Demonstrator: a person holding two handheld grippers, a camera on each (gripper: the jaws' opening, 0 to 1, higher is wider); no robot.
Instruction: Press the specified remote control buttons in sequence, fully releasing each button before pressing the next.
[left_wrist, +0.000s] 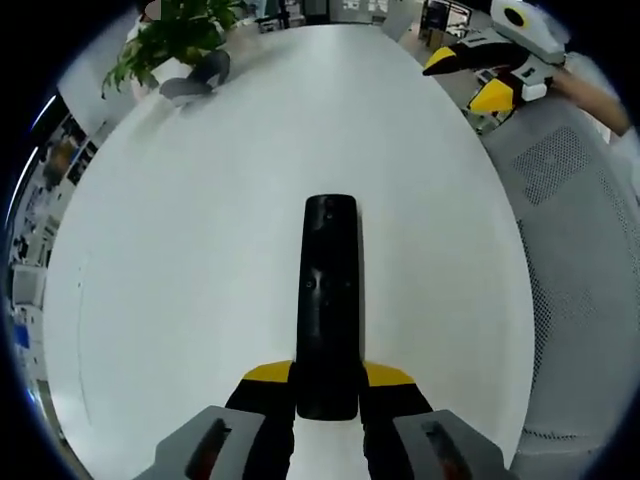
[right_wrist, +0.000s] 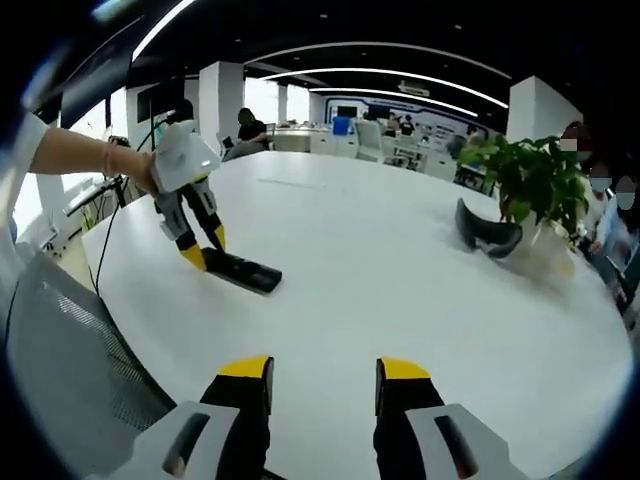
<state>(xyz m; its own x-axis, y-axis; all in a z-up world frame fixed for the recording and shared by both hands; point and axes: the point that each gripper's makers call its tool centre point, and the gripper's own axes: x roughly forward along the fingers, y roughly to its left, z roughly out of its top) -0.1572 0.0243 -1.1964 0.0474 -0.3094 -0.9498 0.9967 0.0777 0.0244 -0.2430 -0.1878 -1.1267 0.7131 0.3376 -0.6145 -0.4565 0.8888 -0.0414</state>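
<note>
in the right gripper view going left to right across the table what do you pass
Left gripper → remote control held in its jaws → dark curved object → potted plant.

No lettering can be read anywhere — the remote control (left_wrist: 329, 300) shows only blurred button marks; the far wall signage (right_wrist: 400, 90) is too small.

The left gripper (left_wrist: 328, 385) clamps the near end of a black remote (left_wrist: 329, 300) lying on the white tabletop (left_wrist: 200, 250); the right gripper (left_wrist: 470, 75) hovers far off.
</note>
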